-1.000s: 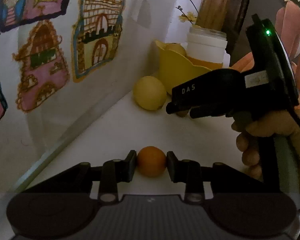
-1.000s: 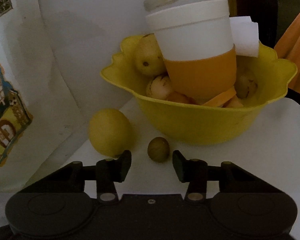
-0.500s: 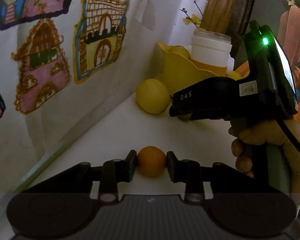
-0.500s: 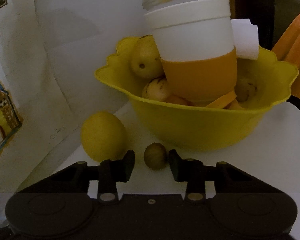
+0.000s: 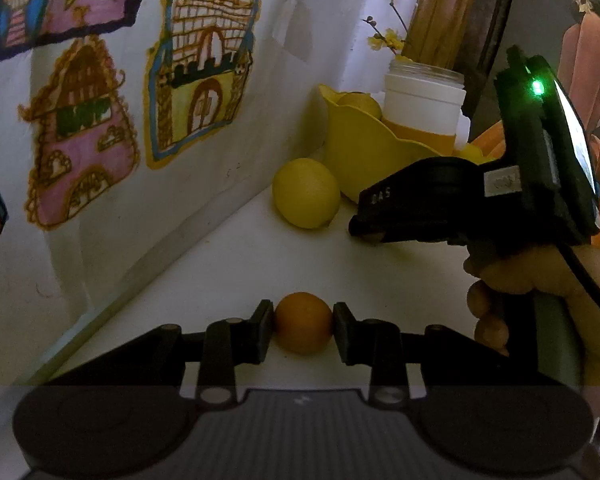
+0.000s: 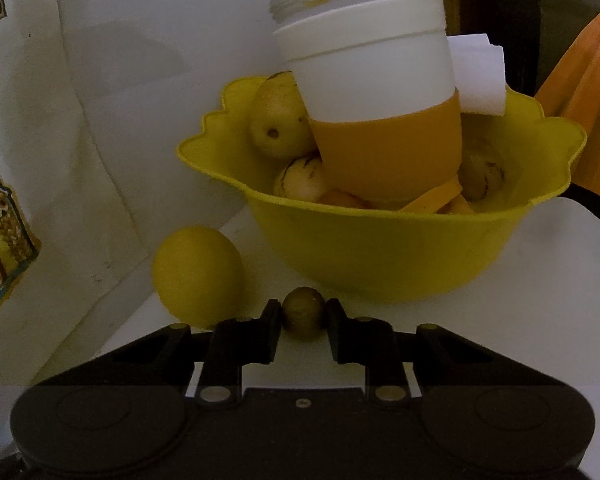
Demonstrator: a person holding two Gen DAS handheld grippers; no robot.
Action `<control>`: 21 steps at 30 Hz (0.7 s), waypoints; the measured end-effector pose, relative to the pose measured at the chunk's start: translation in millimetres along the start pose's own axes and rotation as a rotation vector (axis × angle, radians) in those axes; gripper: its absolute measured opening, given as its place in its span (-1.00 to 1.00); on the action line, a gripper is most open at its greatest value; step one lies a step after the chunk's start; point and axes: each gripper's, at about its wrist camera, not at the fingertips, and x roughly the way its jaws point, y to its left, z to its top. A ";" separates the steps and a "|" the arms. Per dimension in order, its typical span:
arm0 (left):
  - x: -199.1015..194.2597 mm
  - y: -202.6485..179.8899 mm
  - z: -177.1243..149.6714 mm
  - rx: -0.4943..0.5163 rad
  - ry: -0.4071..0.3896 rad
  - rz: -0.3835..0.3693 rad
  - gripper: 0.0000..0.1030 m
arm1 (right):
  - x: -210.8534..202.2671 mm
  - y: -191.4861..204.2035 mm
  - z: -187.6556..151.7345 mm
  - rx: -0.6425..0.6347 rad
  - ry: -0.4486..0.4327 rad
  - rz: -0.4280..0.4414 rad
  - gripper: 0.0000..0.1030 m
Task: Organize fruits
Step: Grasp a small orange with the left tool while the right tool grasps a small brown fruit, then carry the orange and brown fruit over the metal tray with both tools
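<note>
Since both fruits belong in the bowl (image 6: 380, 264), left gripper (image 5: 303, 330) pinches the orange (image 5: 303, 326); right gripper (image 6: 303, 320), jaws just closed, clamps the small brown fruit (image 6: 303, 312).

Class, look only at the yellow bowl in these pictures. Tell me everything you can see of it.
The yellow bowl is deep and round, smooth like plastic, with a wavy, scalloped rim. It stands upright on the white table near the wall. Inside are several pale fruits, orange pieces and a tilted white-and-orange jar. A lemon lies beside it on the table; whether they touch I cannot tell.
</note>
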 end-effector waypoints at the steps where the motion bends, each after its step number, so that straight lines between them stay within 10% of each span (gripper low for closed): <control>1: -0.1 0.1 0.1 -0.001 0.001 -0.001 -0.32 | -2.0 -0.6 -0.3 0.000 0.003 0.003 -0.49; 21: -9.3 -0.9 -6.8 0.009 -0.003 -0.004 -0.33 | -27.7 -8.3 -14.8 -0.035 0.055 0.041 -0.50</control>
